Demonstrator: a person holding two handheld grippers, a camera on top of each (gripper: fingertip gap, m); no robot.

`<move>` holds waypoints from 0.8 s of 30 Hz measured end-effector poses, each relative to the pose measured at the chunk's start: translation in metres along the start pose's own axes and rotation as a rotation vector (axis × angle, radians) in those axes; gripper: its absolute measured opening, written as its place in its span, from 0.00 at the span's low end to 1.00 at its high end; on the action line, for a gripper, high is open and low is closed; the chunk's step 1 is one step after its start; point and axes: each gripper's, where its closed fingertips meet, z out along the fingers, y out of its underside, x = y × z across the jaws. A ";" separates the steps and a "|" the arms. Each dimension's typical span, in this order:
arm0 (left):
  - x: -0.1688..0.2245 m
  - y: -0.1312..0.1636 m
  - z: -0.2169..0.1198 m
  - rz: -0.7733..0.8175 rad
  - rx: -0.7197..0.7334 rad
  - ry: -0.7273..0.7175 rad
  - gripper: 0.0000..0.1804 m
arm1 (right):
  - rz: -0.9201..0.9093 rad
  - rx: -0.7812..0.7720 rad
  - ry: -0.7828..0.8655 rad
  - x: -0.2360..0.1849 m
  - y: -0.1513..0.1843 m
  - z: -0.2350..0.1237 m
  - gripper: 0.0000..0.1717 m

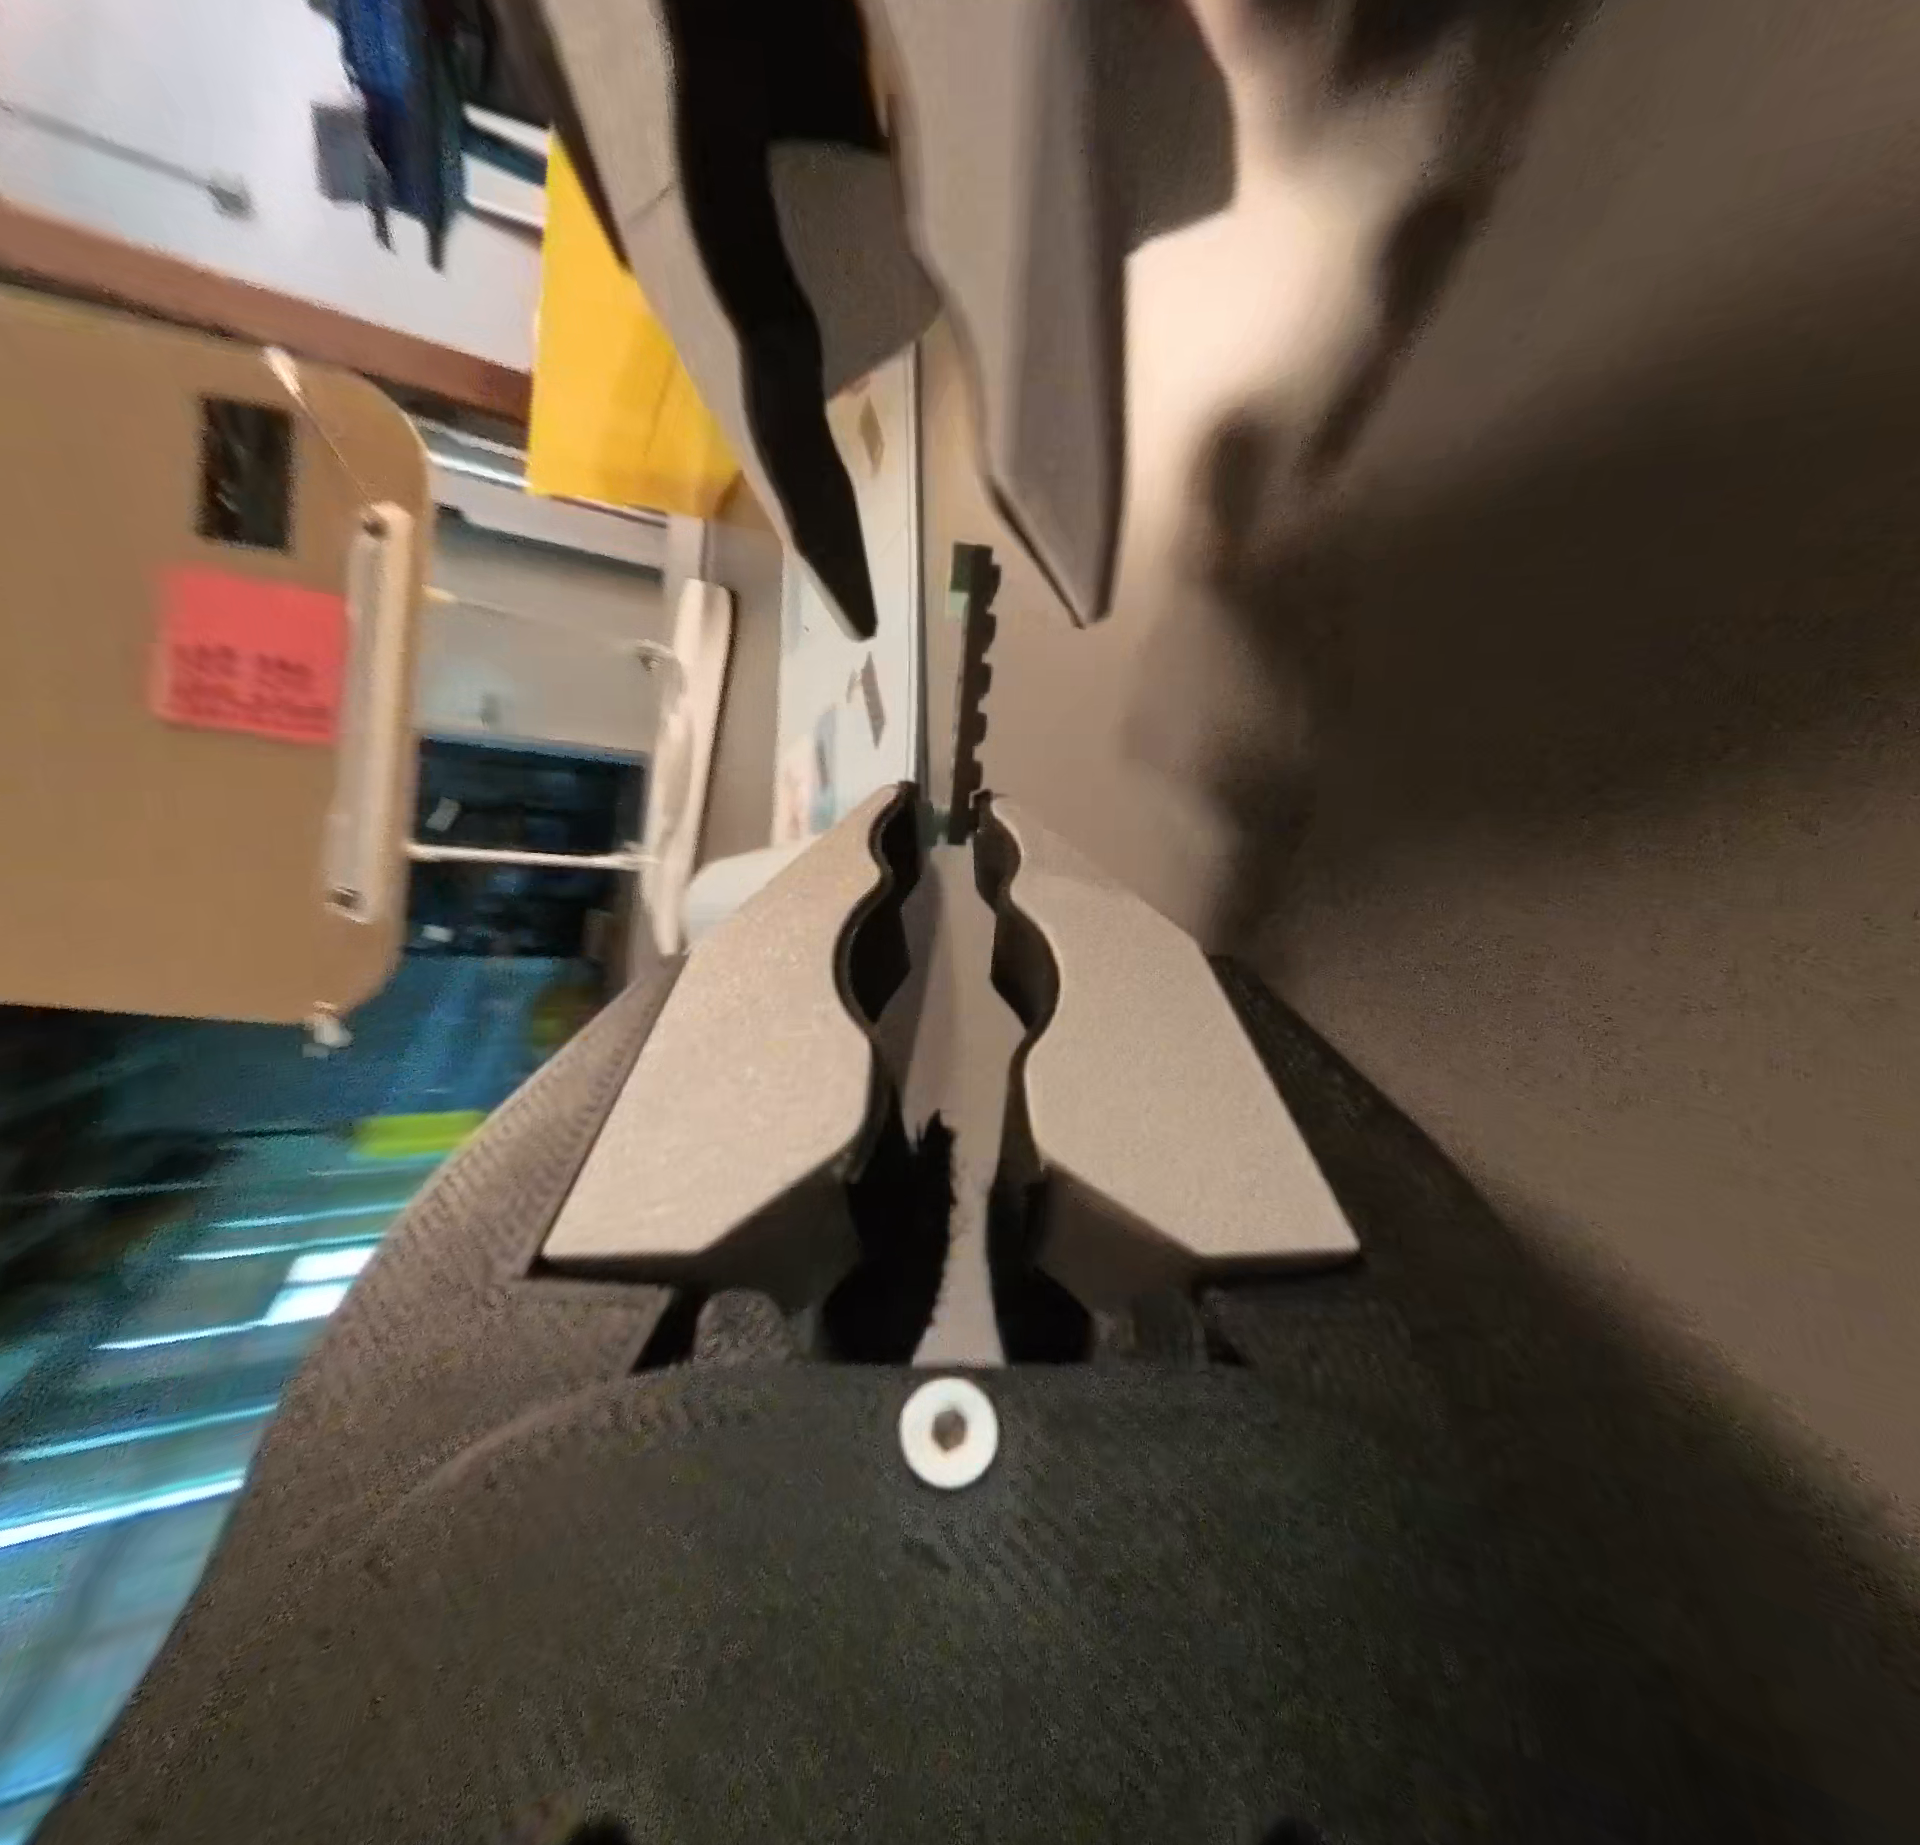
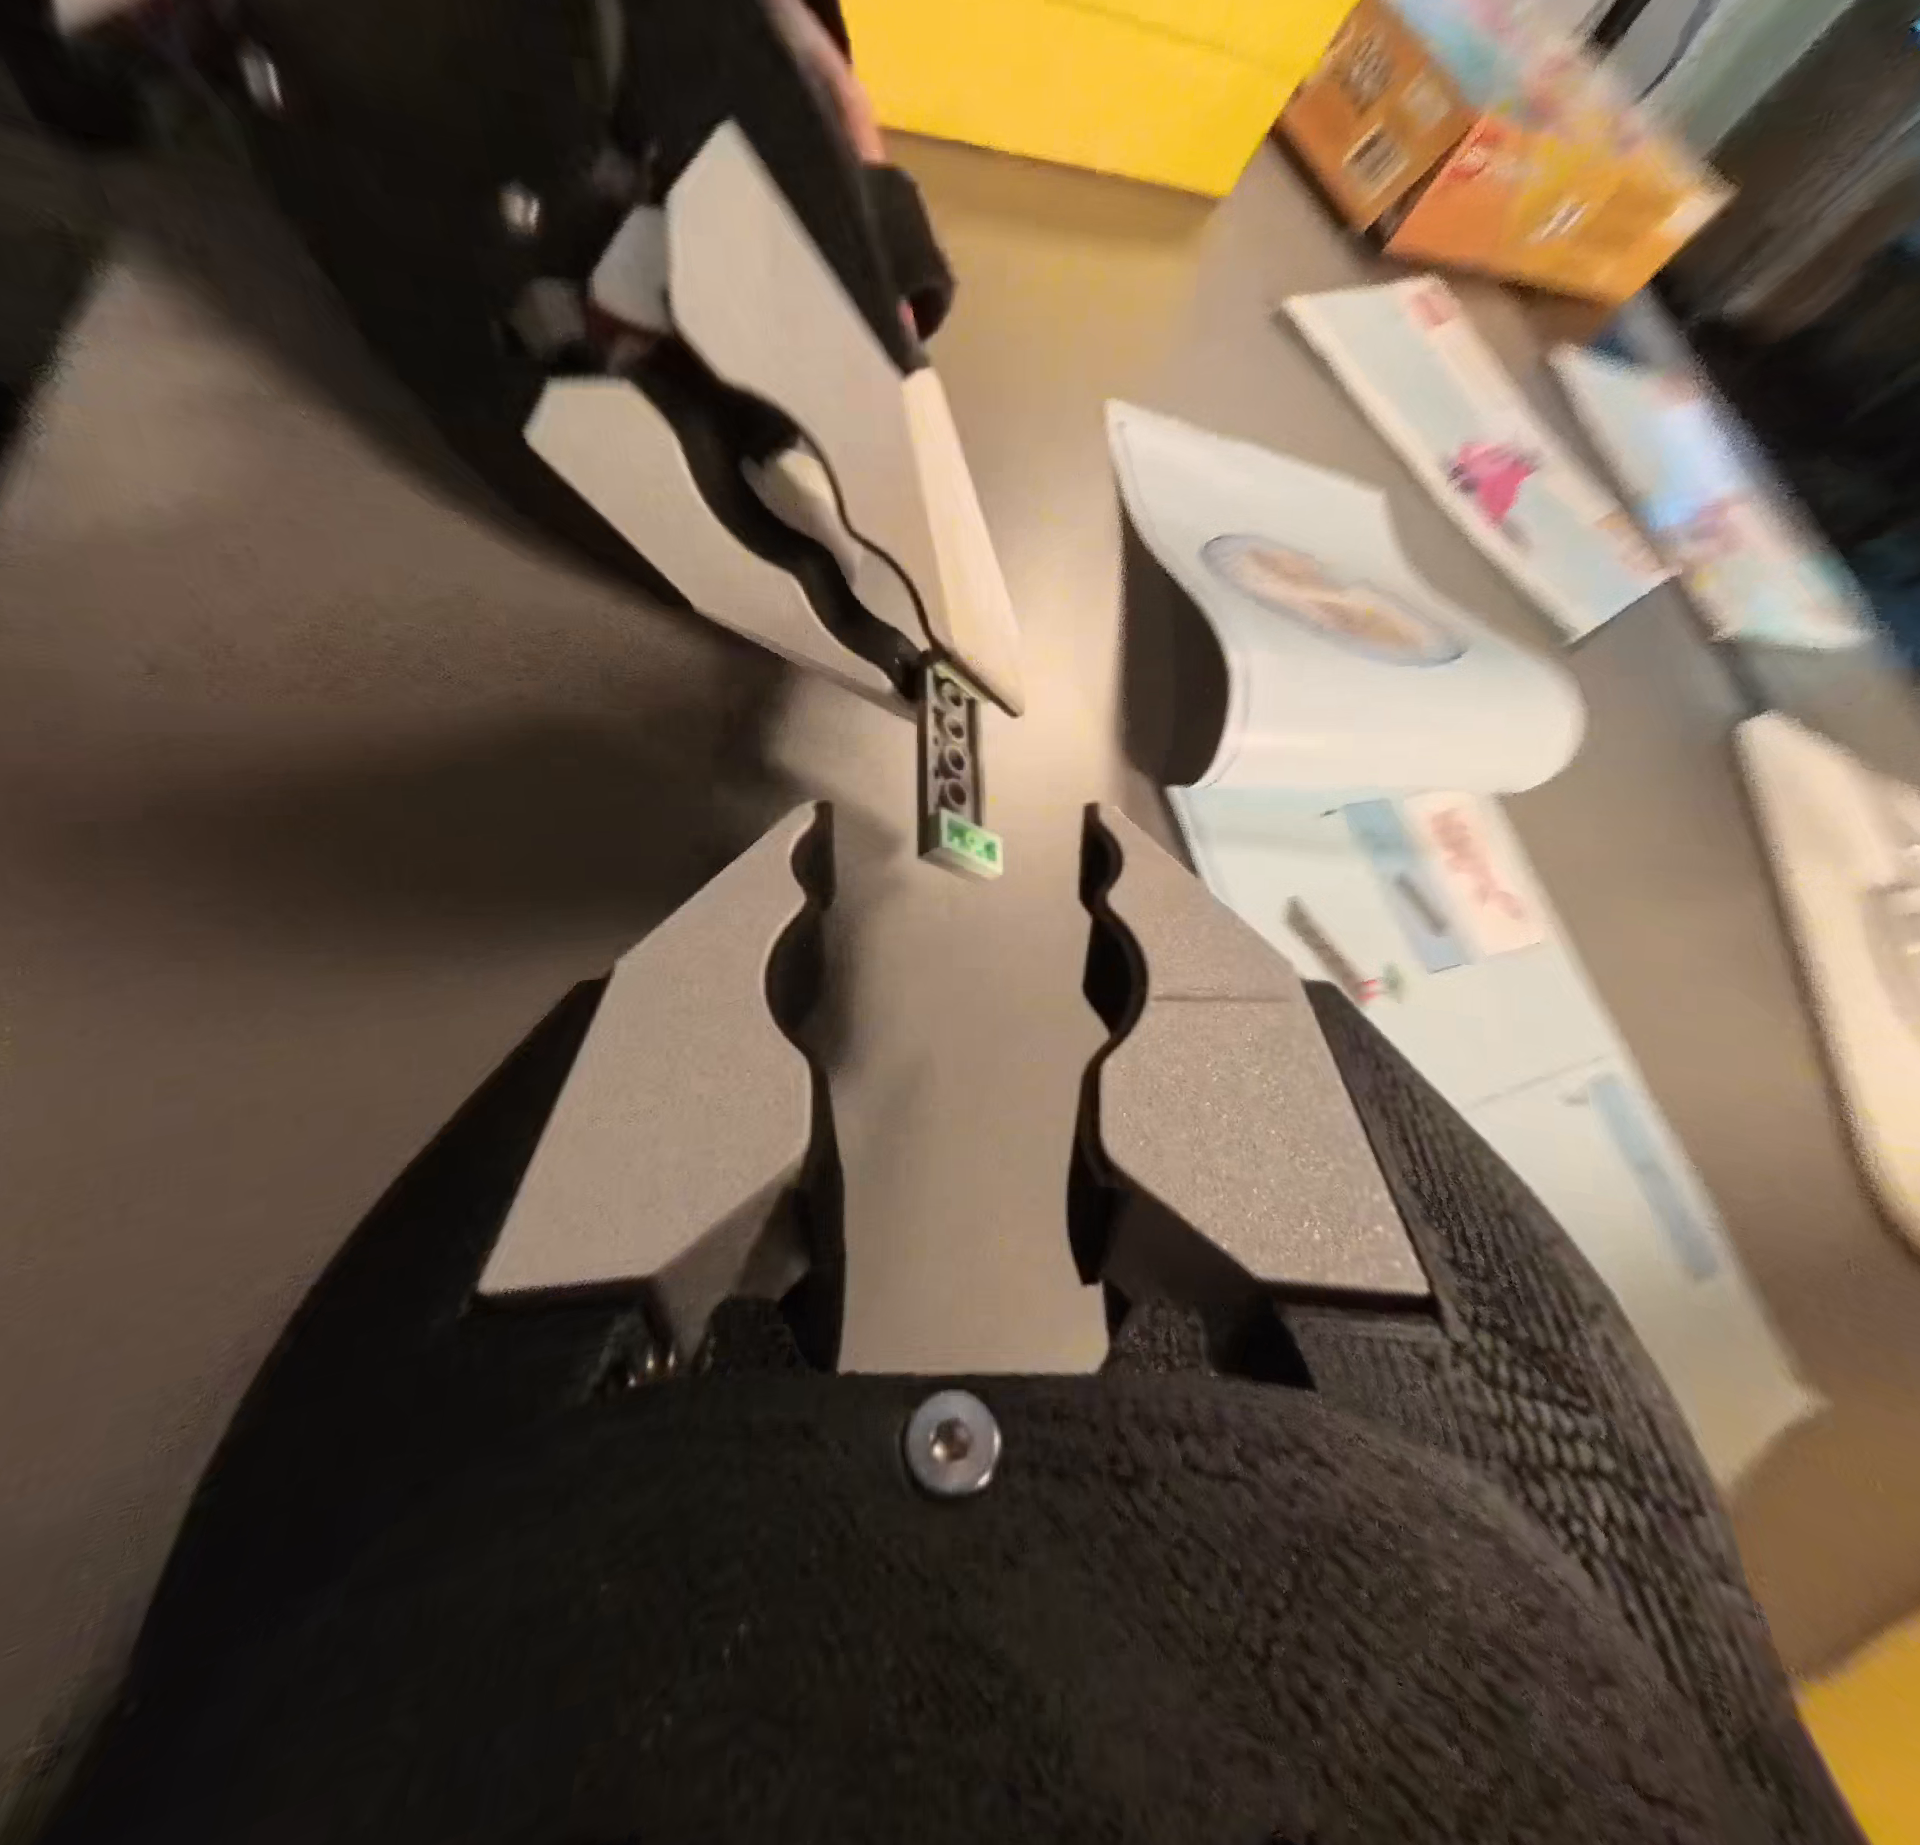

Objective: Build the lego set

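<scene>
The left gripper (image 1: pixel 948 819) is clamped on one end of a dark grey studded plate (image 2: pixel 951 756); its pads (image 2: pixel 914 668) press the plate's flat faces, seen from the right wrist view; the plate juts out from the tips, with a small pale green piece (image 2: pixel 968 847) on its free end; the right gripper (image 2: pixel 956 839) stands apart, fingers on either side of that green end without touching it; both hang over a grey table (image 2: pixel 312 756); open booklets (image 2: pixel 1351 632) lie to the right, a yellow box (image 2: pixel 1060 39) beyond.
</scene>
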 end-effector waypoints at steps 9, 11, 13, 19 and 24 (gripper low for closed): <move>0.008 0.000 0.002 -0.240 0.029 0.173 0.05 | -0.484 -0.081 0.287 0.010 0.002 0.012 0.11; 0.009 -0.001 0.002 -0.275 0.036 0.200 0.05 | -0.520 -0.091 0.297 0.008 0.002 0.014 0.10; 0.009 -0.001 0.002 -0.281 0.039 0.212 0.05 | -0.584 -0.115 0.304 0.005 0.003 0.016 0.05; 0.014 0.002 0.001 -0.137 0.030 0.223 0.05 | -0.680 -0.165 0.295 -0.002 0.005 0.019 0.03; 0.018 0.003 0.002 0.064 -0.008 0.212 0.05 | -0.659 -0.175 0.263 -0.004 0.007 0.019 0.03</move>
